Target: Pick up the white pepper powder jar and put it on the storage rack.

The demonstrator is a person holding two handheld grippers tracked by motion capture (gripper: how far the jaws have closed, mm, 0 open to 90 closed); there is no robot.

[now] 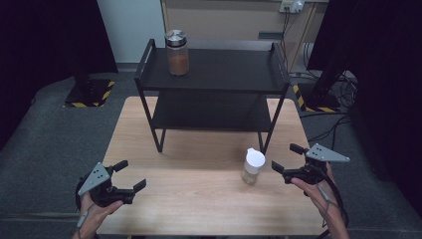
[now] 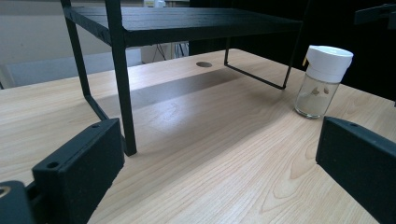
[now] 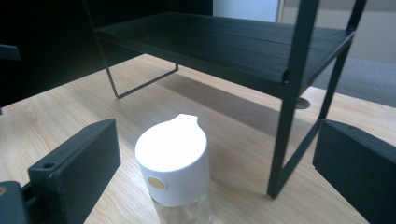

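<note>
Two grippers hold their jaws wide apart: right gripper (image 1: 287,160) just right of the white-capped bottle (image 1: 252,167) on the table (image 1: 199,199), left gripper (image 1: 130,174) near-left. Bottle's contents maybe powder; its bottom is cut off in the right gripper view.

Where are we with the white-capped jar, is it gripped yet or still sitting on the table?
Looks done: a brown-filled jar already stands on the top shelf of the black rack. In hand: the right gripper is open beside the white-capped jar, which stands upright on the table, between the jaws in the right gripper view but not clamped. Left: closing, lifting and placing it, probably on the rack. The left gripper is open and apart.
</note>
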